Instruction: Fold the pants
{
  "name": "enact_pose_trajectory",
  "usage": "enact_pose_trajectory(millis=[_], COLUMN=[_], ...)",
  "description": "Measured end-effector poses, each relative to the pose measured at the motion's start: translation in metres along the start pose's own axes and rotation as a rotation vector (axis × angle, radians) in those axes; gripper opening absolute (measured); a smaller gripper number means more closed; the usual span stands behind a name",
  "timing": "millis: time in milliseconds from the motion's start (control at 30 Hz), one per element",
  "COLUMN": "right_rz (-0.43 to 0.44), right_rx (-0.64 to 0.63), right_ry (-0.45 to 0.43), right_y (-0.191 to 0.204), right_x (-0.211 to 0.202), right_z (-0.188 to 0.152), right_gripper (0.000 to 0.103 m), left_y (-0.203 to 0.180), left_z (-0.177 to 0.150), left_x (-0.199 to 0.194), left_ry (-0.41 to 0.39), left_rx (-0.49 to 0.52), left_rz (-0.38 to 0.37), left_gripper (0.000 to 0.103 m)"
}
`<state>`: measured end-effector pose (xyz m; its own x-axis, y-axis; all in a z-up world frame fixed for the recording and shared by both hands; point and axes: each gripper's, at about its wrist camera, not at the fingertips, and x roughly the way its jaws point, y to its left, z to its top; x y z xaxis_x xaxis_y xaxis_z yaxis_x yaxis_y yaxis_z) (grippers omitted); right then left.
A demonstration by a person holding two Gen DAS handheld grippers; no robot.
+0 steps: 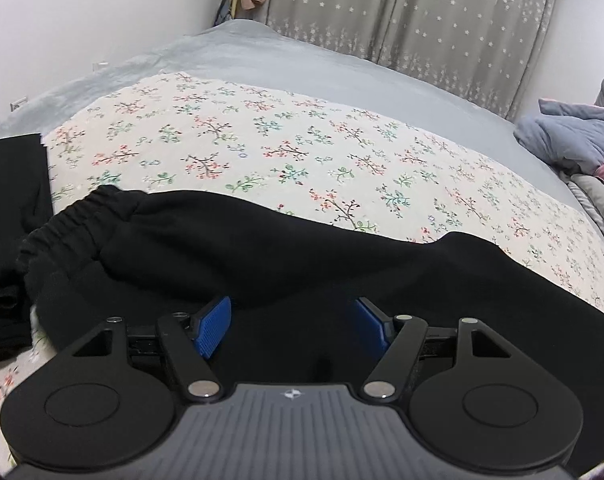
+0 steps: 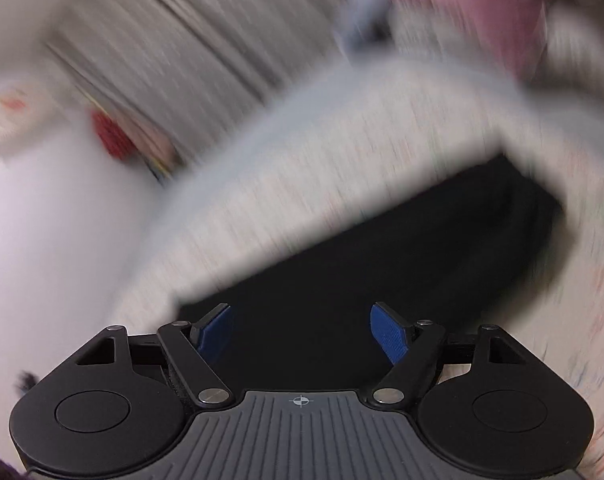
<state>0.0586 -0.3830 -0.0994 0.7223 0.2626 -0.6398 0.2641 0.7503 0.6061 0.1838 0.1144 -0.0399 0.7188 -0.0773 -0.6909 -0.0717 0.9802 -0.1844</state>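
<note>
No readable text, brand name, number or label shows in either view. The only sign is a small round crosshair emblem printed at the middle of the far edge of each gripper's ribbed grey body: on the left gripper (image 1: 292, 326) it appears as a pale four-part mark, and on the right gripper (image 2: 302, 330) as a thin circle crossed by fine lines. The right wrist view is otherwise heavily blurred.
</note>
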Motion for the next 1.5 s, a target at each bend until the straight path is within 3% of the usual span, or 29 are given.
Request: enact_pose_trajectory(millis=[100,233,367,467,533,667,767,833,933,1067,1167,1233,1300,1400,1467,1500], right_rz=[-0.018,0.083,0.167,0.289,0.325,0.181,0.017,-0.018,0.0,-0.188,-0.272,-0.363,-0.479,-0.493,-0.515,-0.523], right_rx=[-0.04,-0.132,-0.02,-0.006,-0.036,-0.117,-0.123,-0.138,-0.127,-0.187,-0.234,-0.246,-0.265,-0.262,-0.267,-0.257], right_ry=[0.035,-0.115,-0.189,-0.231,-0.238,-0.153,-0.068,-0.069,-0.076,0.002,-0.032,-0.071,-0.096,-0.1,-0.107,-0.111], right_y=[0.009,0.021,0.009,0.009,0.014,0.02,0.015,0.016,0.014,0.016,0.008,0.0,-0.008,-0.011,-0.009,-0.008], right_x=[0.011,-0.036,-0.097,-0.136,-0.143,-0.087,-0.033,-0.021,-0.008,0.026,0.034,0.031,0.03,0.03,0.031,0.03], right_z=[-0.003,0.001,0.008,0.009,0.006,-0.002,-0.006,-0.009,-0.011,-0.018,-0.018,-0.016,-0.015,-0.015,-0.016,-0.016], right_gripper=[0.078,0.077,0.078,0.078,0.085,0.09,0.089,0.089,0.088,0.085,0.083,0.083,0.084,0.084,0.084,0.084], left_y=[0.02,0.066,0.095,0.099,0.087,0.058,0.038,0.032,0.027,0.041,0.057,0.074,0.105,0.149,0.168,0.174], left_z=[0.004,0.015,0.026,0.025,0.02,0.001,-0.016,-0.024,-0.027,-0.035,-0.034,-0.031,-0.029,-0.031,-0.034,-0.035], left_x=[-0.005,-0.04,-0.104,-0.157,-0.169,-0.108,-0.054,-0.038,-0.025,-0.003,-0.004,-0.018,-0.035,-0.045,-0.051,-0.057], left_ry=[0.003,-0.09,-0.196,-0.306,-0.344,-0.187,-0.048,-0.03,-0.036,0.037,0.051,0.033,-0.001,-0.003,-0.01,-0.027], left_rx=[-0.066,-0.188,-0.206,-0.209,-0.179,-0.201,-0.182,-0.171,-0.106,-0.088,-0.106,-0.2,-0.371,-0.589,-0.697,-0.732], left_rz=[0.019,0.025,0.086,0.073,0.091,0.014,0.001,0.005,0.032,0.089,0.056,0.018,-0.045,-0.154,-0.185,-0.171], left_gripper=[0.072,0.073,0.074,0.09,0.096,0.095,0.084,0.084,0.084,0.082,0.077,0.073,0.073,0.073,0.071,0.075])
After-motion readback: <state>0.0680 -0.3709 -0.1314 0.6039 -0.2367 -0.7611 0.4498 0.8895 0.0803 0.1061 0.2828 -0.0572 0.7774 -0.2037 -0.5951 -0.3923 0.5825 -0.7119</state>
